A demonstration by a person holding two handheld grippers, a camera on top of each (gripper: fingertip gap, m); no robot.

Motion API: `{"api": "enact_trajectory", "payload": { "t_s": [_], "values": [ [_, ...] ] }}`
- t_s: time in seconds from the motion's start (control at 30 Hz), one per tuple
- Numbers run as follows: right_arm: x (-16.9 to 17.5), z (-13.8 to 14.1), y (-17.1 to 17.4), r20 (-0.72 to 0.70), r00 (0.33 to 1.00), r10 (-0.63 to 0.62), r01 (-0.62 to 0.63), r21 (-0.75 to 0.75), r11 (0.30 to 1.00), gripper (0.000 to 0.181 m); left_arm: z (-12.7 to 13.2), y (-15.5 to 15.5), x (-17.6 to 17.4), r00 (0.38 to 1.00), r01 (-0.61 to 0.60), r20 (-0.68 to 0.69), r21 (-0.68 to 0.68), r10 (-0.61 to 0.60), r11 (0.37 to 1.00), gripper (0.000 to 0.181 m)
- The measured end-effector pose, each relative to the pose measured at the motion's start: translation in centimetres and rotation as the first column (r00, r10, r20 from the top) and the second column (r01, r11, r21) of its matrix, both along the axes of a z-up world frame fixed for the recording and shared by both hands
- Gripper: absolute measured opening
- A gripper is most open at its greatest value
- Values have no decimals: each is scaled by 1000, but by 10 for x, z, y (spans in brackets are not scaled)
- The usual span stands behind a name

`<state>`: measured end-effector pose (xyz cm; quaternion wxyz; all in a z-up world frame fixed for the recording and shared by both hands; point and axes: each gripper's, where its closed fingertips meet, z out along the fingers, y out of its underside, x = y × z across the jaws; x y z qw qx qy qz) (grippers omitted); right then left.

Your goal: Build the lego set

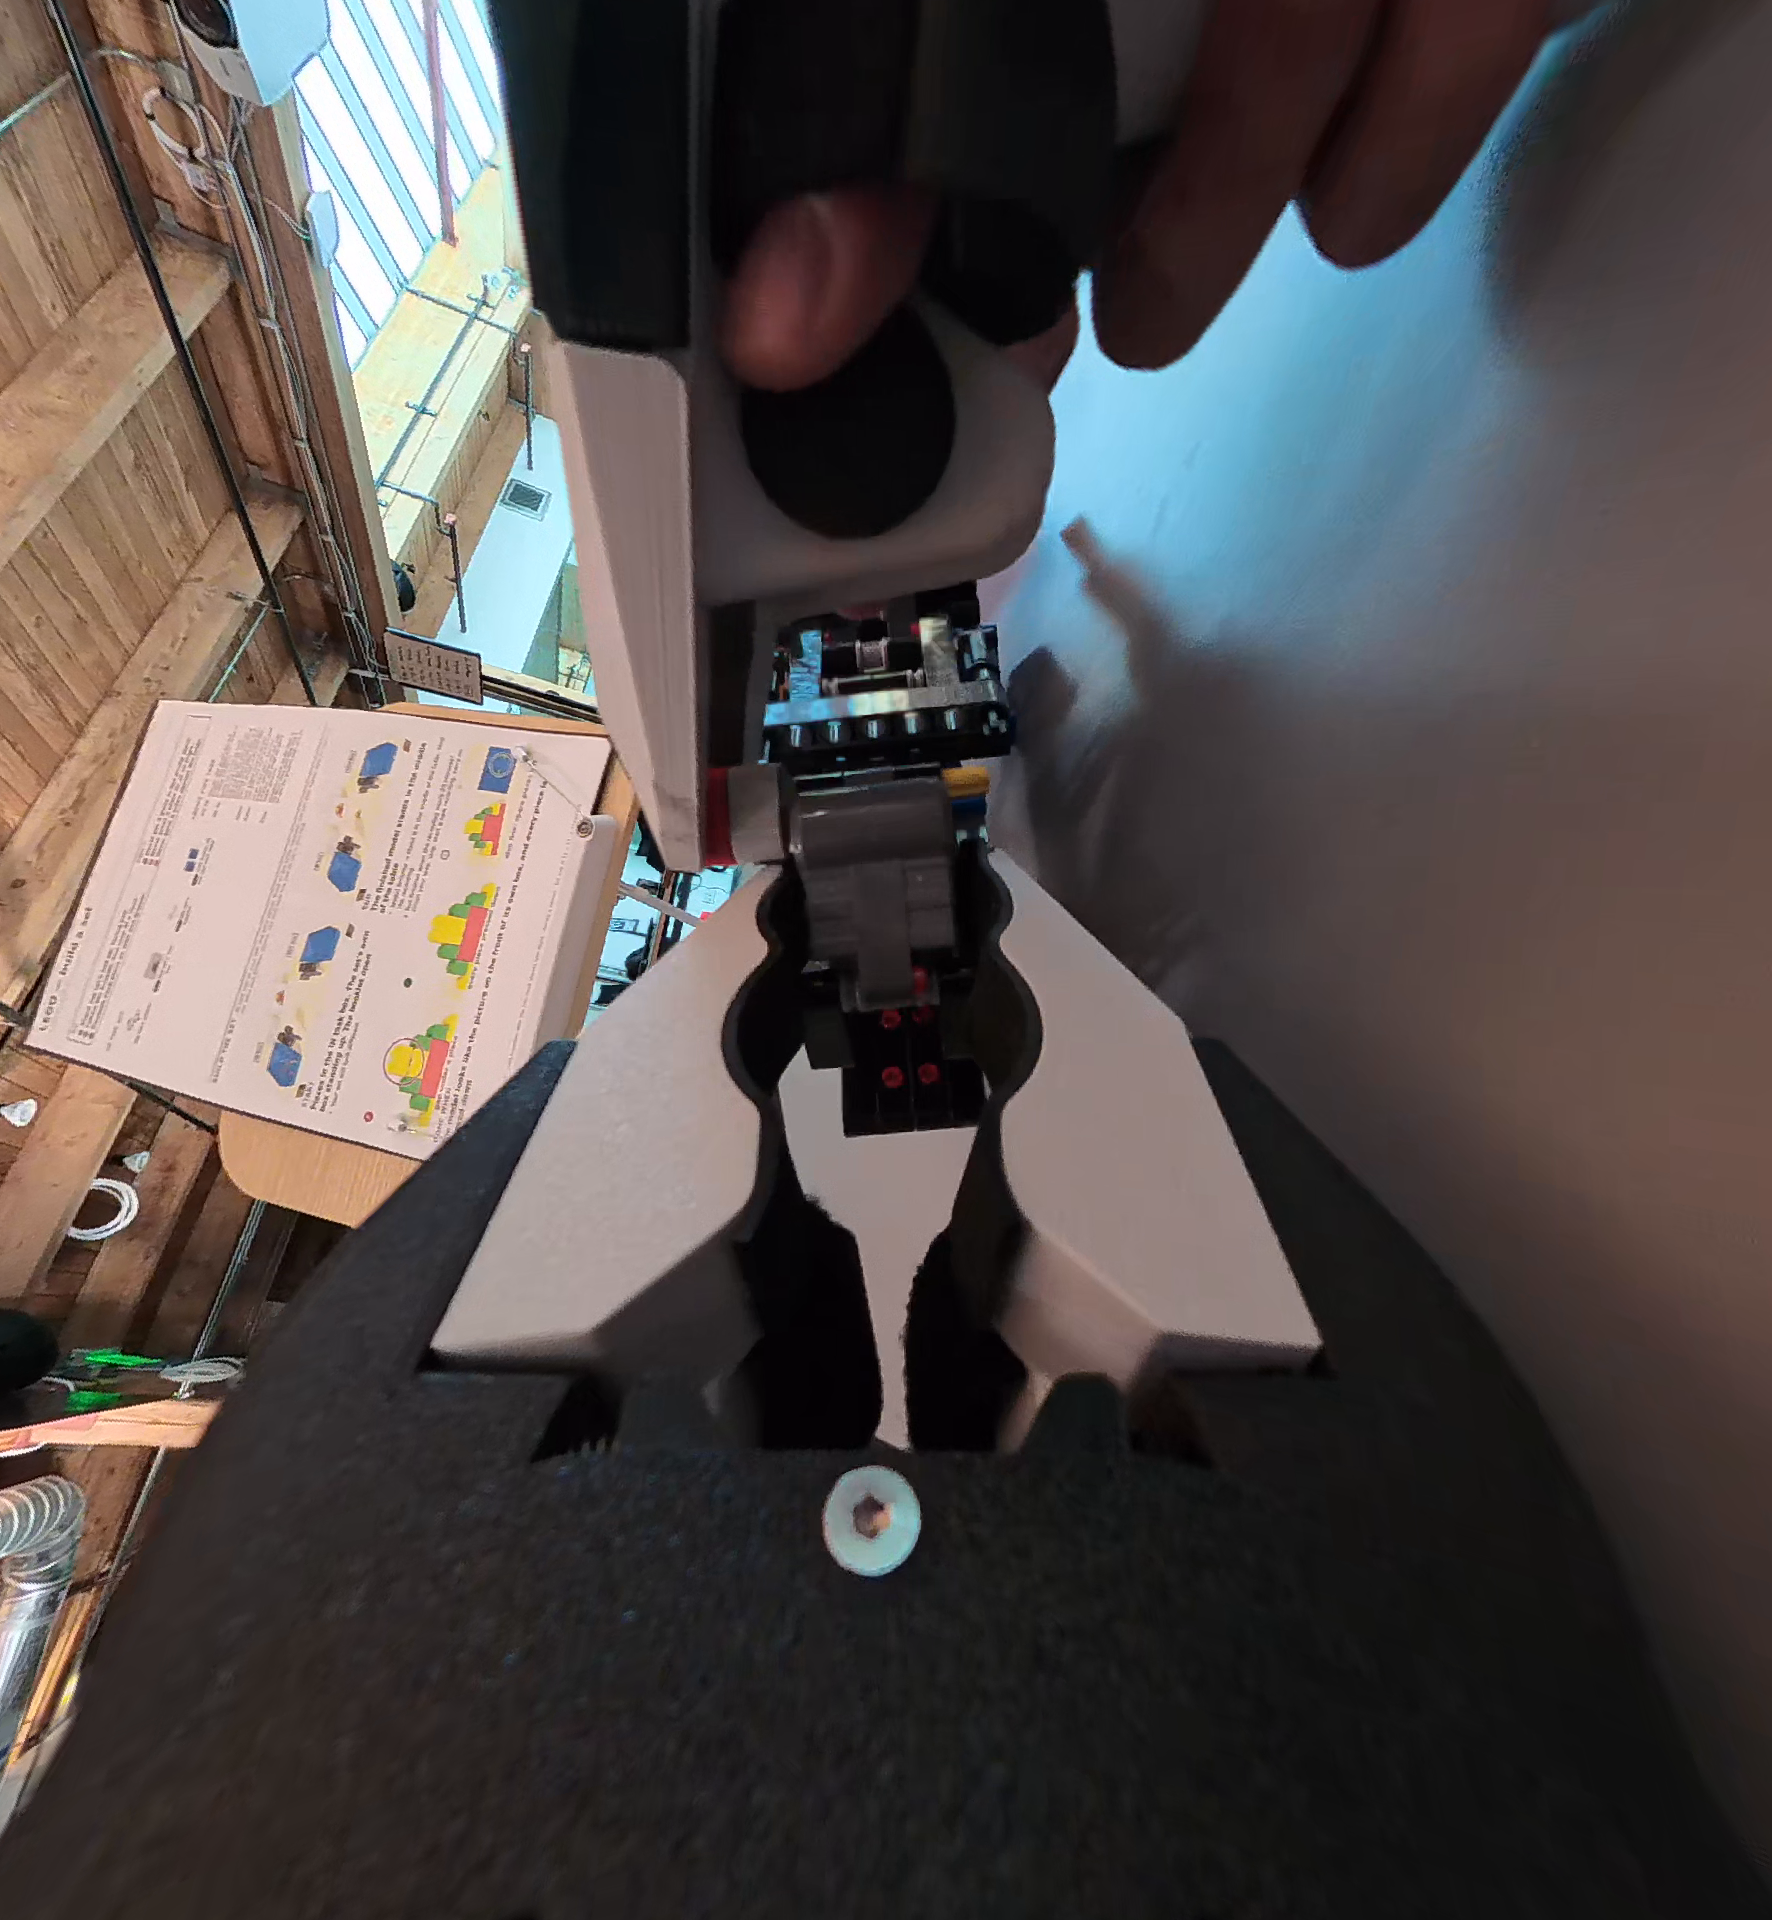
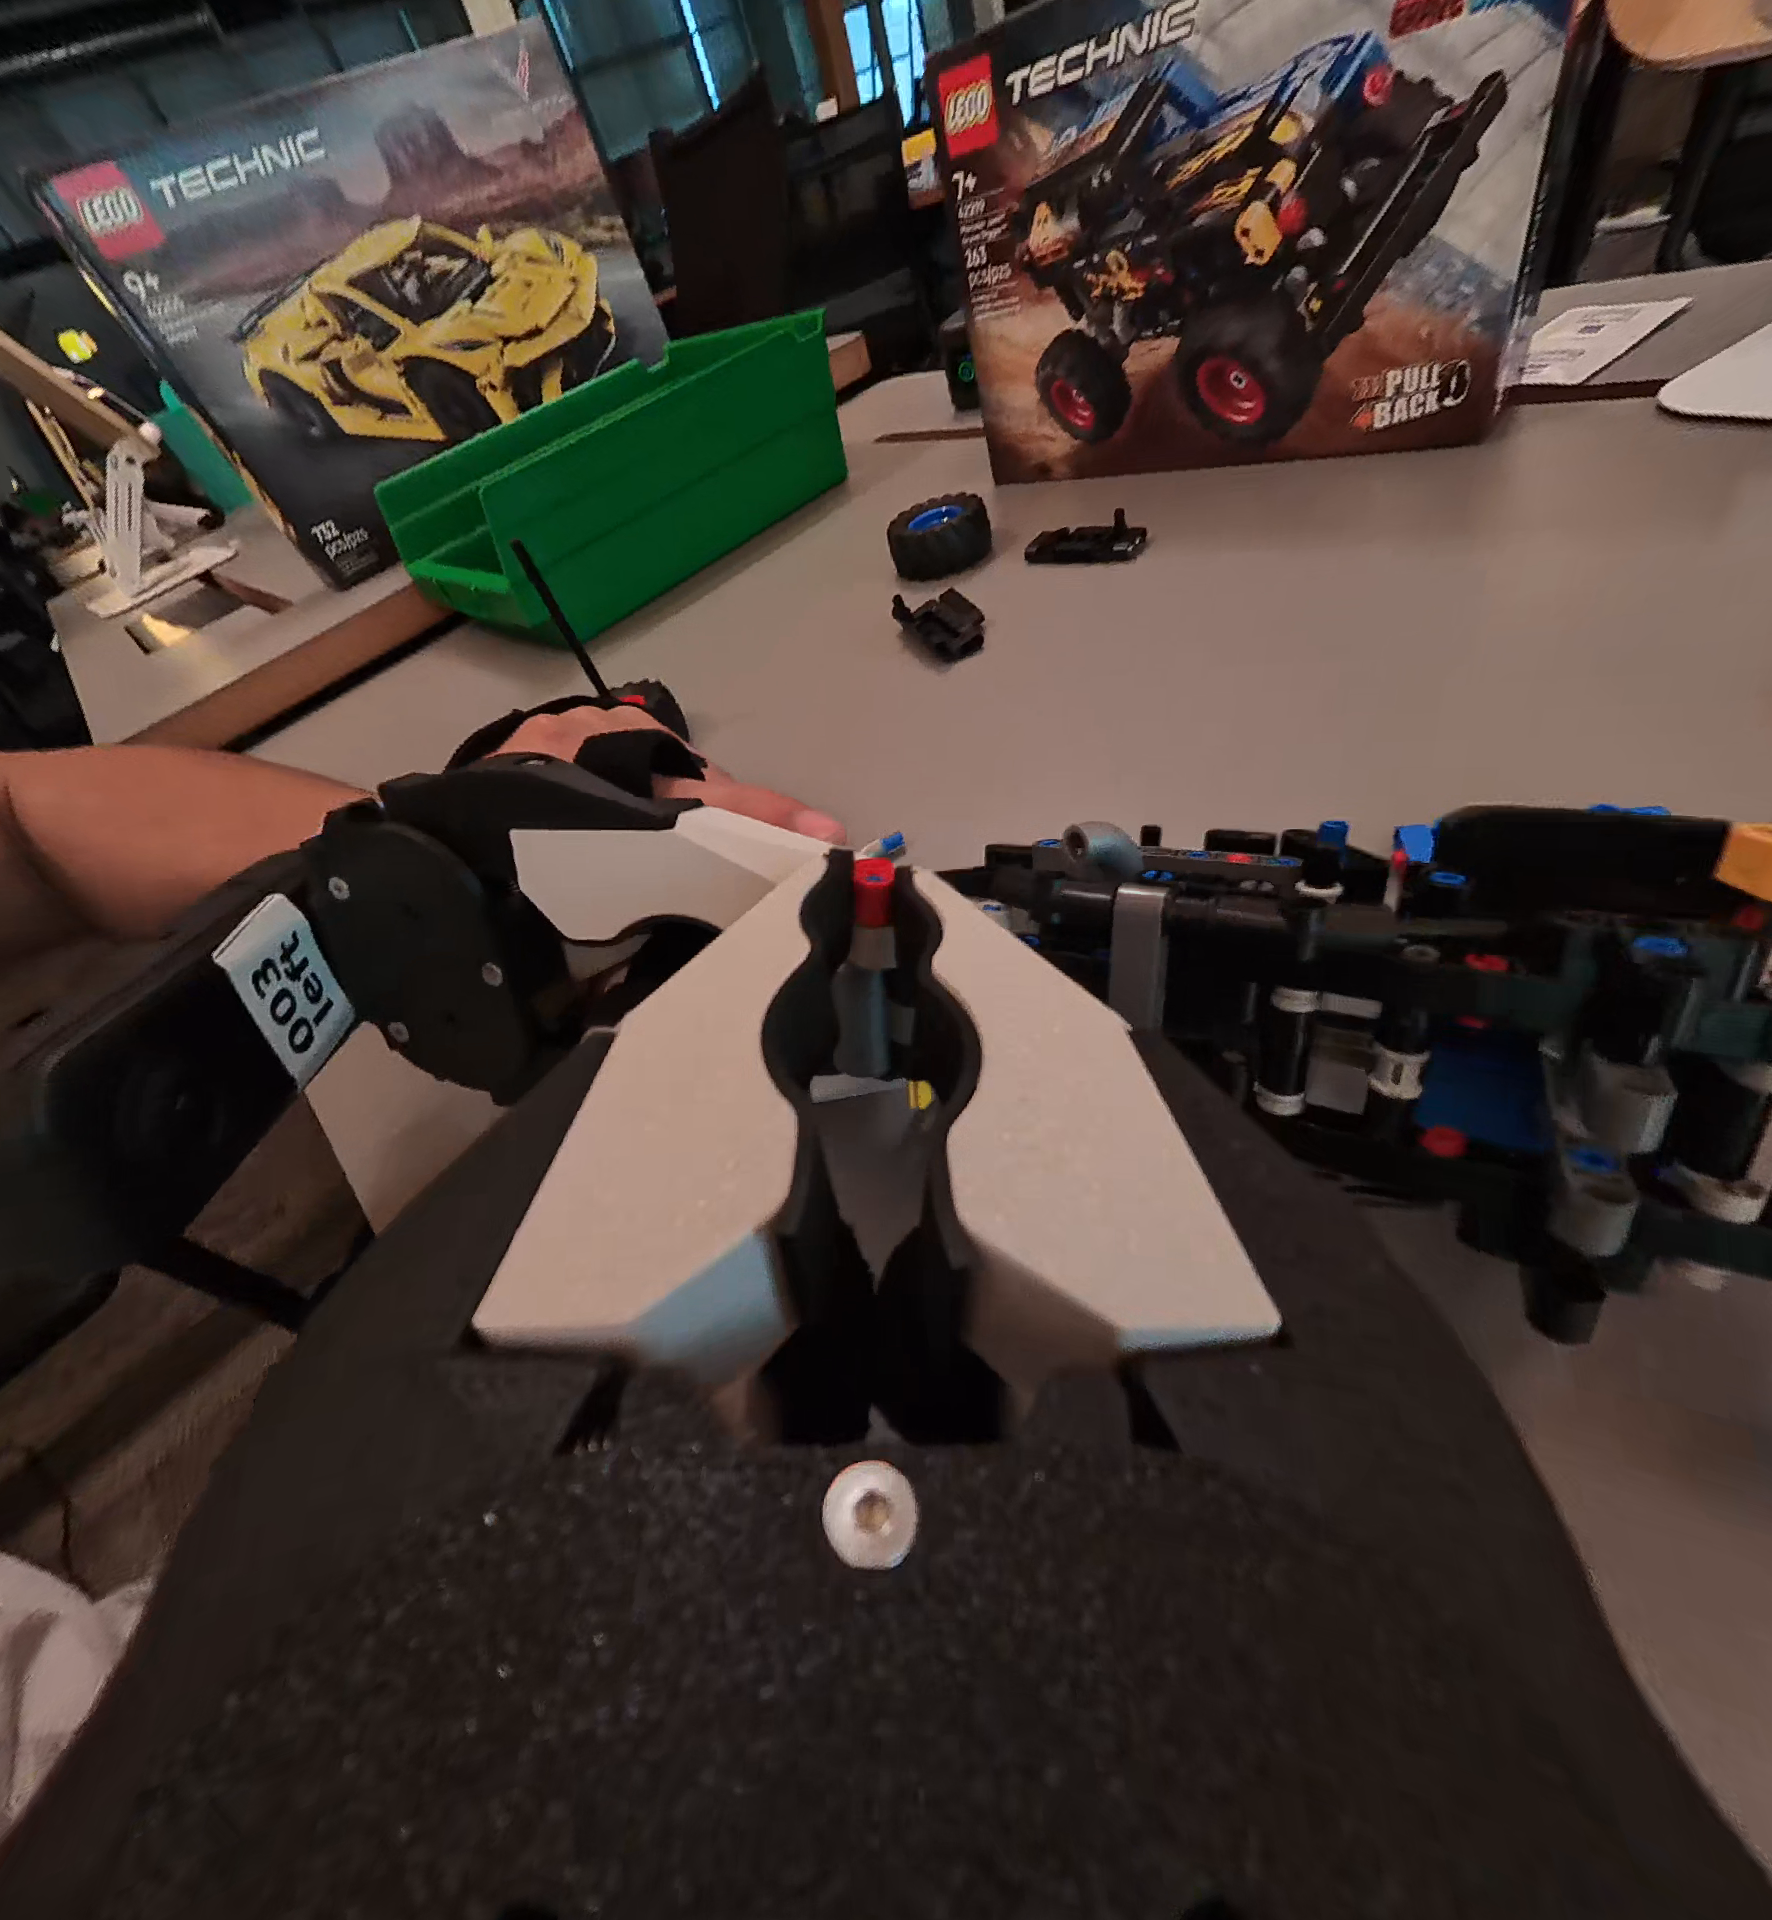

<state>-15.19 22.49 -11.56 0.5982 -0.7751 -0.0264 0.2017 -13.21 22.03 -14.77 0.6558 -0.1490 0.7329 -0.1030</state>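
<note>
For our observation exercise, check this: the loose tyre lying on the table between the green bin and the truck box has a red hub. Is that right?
Not quite. The loose tyre has a blue hub, not red, as the right wrist view shows. It does lie on the table between the green bin and the truck box.

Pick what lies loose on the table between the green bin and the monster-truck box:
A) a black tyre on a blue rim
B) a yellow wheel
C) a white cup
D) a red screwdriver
A: the black tyre with a blue rim rests on the grey table, beside small black parts.
</note>
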Motion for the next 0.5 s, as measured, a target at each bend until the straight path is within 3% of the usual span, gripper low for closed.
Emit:
{"api": "enact_trajectory", "payload": {
  "t_s": [0.17, 0.23, 0.27, 0.37, 0.4, 0.47, 0.5],
  "values": [
    [1, -1, 2, -116, 993, 6, -8, -15, 1000, 7, -2, 3, 1, 1000, -12, -5, 6, 12, 1000, 27],
    [-3, -10, -3, 137, 987, 79, -67, -91, 994, 7, -7, 2, 0, 1000, 4, -10, 69, -4, 998, 27],
    [-3, -11, -7, 280, 951, 132, -97, -136, 986, 7, -7, 0, 0, 1000, 22, 2, 102, -22, 995, 27],
    [1, -6, -5, 432, 883, 184, -102, -207, 973, 7, -4, -2, 1, 1000, 17, 0, 55, -17, 998, 27],
    [1, -5, -3, 363, 912, 191, -115, -222, 968, 7, -3, -1, 1, 1000, 9, -1, 38, -9, 999, 27],
    [-1, -3, -1, -40, 981, 189, -193, -271, 943, 7, -3, 2, 1, 1000, 2, 0, 34, -2, 999, 27],
    [0, -2, 0, -226, 958, 176, -236, -271, 933, 6, -3, 2, 1, 1000, 0, 0, 32, 0, 999, 27]
  ]
}}
